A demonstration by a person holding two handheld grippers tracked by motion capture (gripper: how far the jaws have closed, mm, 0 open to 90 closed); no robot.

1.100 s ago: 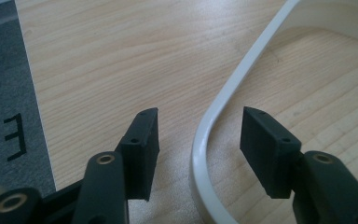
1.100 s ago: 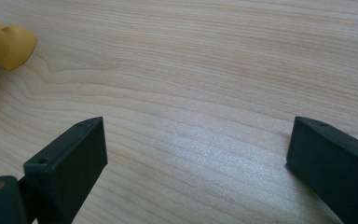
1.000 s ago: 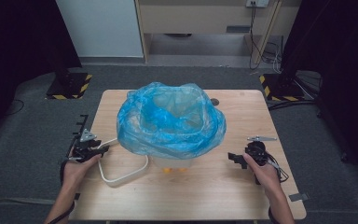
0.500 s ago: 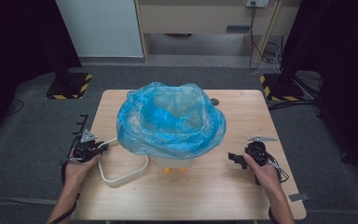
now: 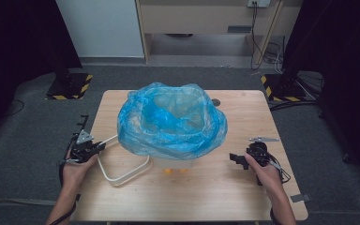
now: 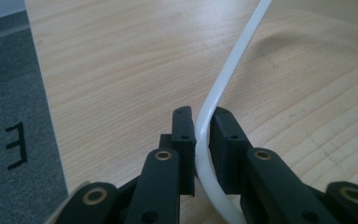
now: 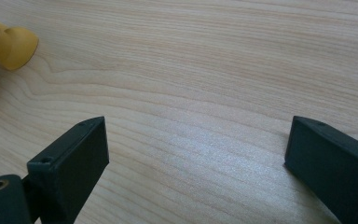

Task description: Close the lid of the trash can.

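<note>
A white bin [image 5: 174,164] lined with a blue plastic bag [image 5: 171,119] stands mid-table. The bag's rim is draped wide over the bin's edge. A thin white hoop [image 5: 122,174] lies on the wood at the bin's left. My left gripper [image 5: 99,146] is at the hoop's left end. Its jaws have just been closing, and in the left gripper view the pads [image 6: 182,135] pinch the white strip [image 6: 235,60], so my left gripper [image 6: 204,126] is shut on it. My right gripper [image 5: 233,157] rests right of the bin and stands open [image 7: 196,149] over bare wood.
Yellow round feet [image 7: 11,44] show under the bin's front [image 5: 168,171]. The wooden table [image 5: 243,201] has free room at the front and right. Grey carpet [image 6: 9,116] lies past its left edge. A dark round mark [image 5: 215,102] sits behind the bag.
The left hand has shifted only slightly at the hoop's end. The right hand, the bin and the bag have not moved.
</note>
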